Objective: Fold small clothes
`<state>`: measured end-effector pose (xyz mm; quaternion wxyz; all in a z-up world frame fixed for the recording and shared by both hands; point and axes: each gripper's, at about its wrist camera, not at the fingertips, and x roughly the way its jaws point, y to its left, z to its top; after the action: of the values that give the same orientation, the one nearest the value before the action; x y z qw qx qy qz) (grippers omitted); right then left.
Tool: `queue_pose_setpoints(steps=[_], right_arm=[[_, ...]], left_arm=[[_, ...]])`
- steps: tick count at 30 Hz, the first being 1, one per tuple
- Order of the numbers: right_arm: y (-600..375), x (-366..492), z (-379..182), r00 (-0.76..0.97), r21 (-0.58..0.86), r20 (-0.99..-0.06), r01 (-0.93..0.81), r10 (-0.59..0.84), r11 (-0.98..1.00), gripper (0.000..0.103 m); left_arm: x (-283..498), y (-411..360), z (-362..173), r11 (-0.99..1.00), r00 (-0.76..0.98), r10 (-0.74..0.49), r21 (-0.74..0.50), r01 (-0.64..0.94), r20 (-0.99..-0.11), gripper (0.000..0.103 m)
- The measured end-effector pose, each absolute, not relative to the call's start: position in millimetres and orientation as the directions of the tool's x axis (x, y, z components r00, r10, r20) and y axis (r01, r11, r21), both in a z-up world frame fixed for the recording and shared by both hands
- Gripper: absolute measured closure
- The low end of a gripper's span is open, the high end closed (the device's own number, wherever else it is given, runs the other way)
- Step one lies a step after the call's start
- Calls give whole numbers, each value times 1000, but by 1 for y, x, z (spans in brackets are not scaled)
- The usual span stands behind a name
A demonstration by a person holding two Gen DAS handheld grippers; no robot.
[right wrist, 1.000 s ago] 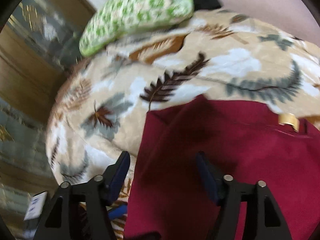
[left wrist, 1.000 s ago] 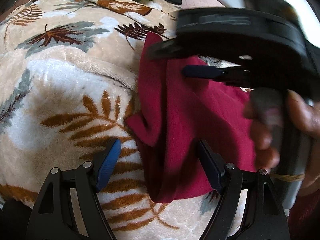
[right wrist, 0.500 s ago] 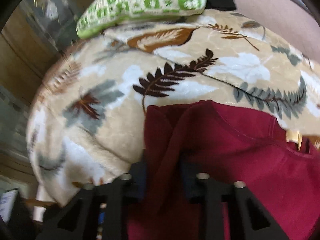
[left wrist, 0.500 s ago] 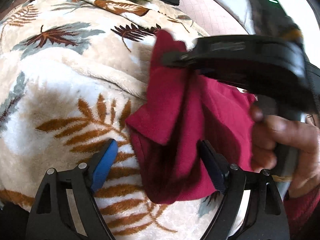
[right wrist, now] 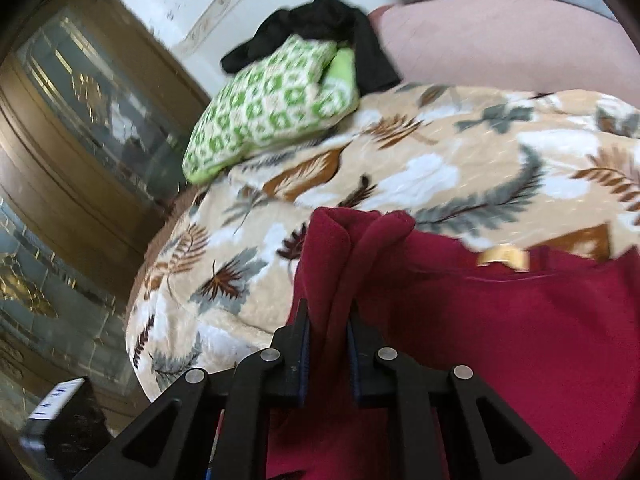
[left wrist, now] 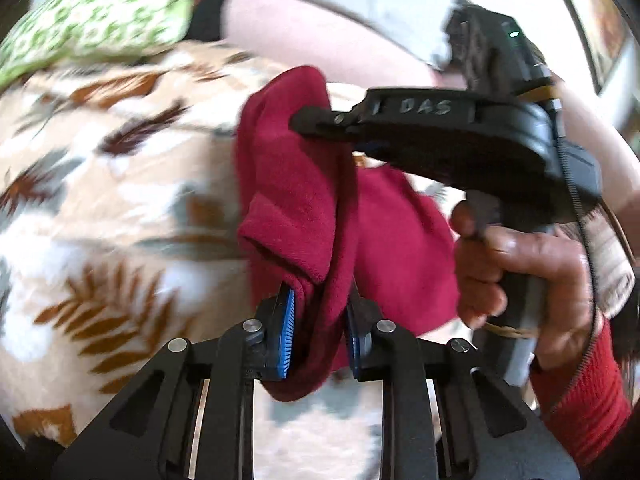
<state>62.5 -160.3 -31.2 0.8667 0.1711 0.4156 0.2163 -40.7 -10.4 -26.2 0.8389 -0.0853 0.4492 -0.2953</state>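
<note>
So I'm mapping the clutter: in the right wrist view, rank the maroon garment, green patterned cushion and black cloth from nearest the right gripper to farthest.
1. Maroon garment, pinched in the right gripper.
2. Green patterned cushion, up left on the leaf-print blanket.
3. Black cloth, behind the cushion.

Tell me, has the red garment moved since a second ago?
Yes. The red garment, flat before, is now bunched and lifted off the leaf-print blanket, pinched by the left gripper and the right gripper.

Bed covered w/ a beige leaf-print blanket (right wrist: 460,172). Green-and-white patterned cushion (right wrist: 264,112) is laid at its far end, black cloth (right wrist: 320,28) piled behind; red garment (right wrist: 520,332) partly resting on blanket.
</note>
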Motion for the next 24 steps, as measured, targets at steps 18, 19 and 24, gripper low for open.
queue_pose_setpoints(steps=[18,19,24], right_arm=[[-380,22,-93,610,463,-743,174,274,869,91],[-384,20,-94,617,478,-737,186,277,859,91],[-394,-14,-60,692,534,-657,146,300,833,62]], left_arm=[[-41,-193,-42,632,124,-650,-444,635,-749,83],[-42,-186,-34,627,131,-659,-444,640,-741,83],[-48,-147,5,664,265,-640,-346,663,-721,51]])
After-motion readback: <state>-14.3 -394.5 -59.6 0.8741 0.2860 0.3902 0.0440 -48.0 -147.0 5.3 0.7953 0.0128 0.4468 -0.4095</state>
